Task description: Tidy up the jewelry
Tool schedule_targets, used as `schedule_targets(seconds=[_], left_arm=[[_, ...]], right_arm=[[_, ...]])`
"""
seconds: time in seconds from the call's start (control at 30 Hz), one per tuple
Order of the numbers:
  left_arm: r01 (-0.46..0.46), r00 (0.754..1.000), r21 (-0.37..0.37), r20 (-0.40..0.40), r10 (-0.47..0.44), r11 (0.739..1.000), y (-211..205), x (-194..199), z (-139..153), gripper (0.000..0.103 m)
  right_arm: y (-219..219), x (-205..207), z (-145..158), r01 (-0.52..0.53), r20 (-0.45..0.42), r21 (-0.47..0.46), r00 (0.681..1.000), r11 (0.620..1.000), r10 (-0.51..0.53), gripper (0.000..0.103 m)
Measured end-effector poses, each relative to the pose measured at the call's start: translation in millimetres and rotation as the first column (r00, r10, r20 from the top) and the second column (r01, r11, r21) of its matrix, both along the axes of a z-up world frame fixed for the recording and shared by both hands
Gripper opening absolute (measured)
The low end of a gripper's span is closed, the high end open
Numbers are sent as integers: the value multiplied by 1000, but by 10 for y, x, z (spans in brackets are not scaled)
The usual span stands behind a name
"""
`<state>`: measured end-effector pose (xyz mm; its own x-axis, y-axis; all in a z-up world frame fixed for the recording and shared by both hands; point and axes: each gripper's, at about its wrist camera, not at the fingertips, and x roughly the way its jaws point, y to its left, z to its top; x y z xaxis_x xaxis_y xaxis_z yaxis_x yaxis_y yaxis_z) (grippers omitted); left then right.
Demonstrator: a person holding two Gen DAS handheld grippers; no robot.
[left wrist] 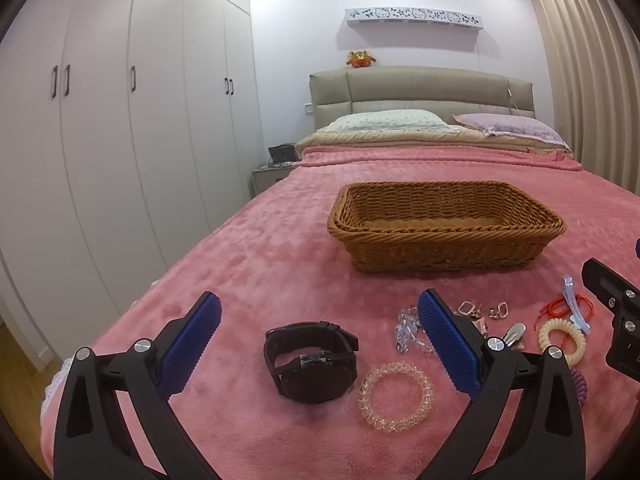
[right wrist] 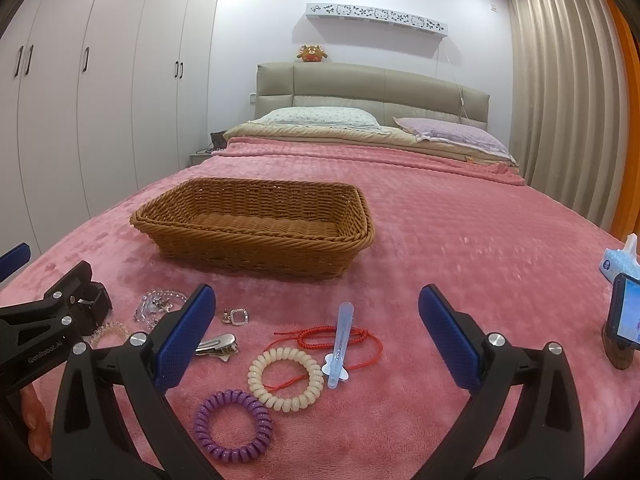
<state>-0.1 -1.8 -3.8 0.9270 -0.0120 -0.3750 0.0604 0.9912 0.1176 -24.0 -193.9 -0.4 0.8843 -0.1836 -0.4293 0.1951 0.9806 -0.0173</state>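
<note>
Fingers [left wrist: 192, 344] of left gripper [left wrist: 320, 340] spread wide, gripping nothing, w/ black watch [left wrist: 311, 362] between. Right gripper [right wrist: 316, 338] likewise released above hair ties [right wrist: 285, 378]. Wicker basket [right wrist: 256, 240] sits beyond on bed [right wrist: 480, 248].

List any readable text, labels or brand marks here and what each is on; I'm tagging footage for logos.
"GenRobot.AI": on the black arm of the left tool, seen from the right wrist.
Tissue pack: round printed mark, too blurred to read.
Phone: screen content unreadable.
Black watch: face shows no legible text.
</note>
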Motion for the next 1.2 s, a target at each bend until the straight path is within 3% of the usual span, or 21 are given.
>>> schedule_targets(seconds=[1.2], left_arm=[[21,1000,-22,-21,-22,1000,35,31,8,96]], right_arm=[[10,8,-5,-2,-10,-16,1000,1000,2,97]])
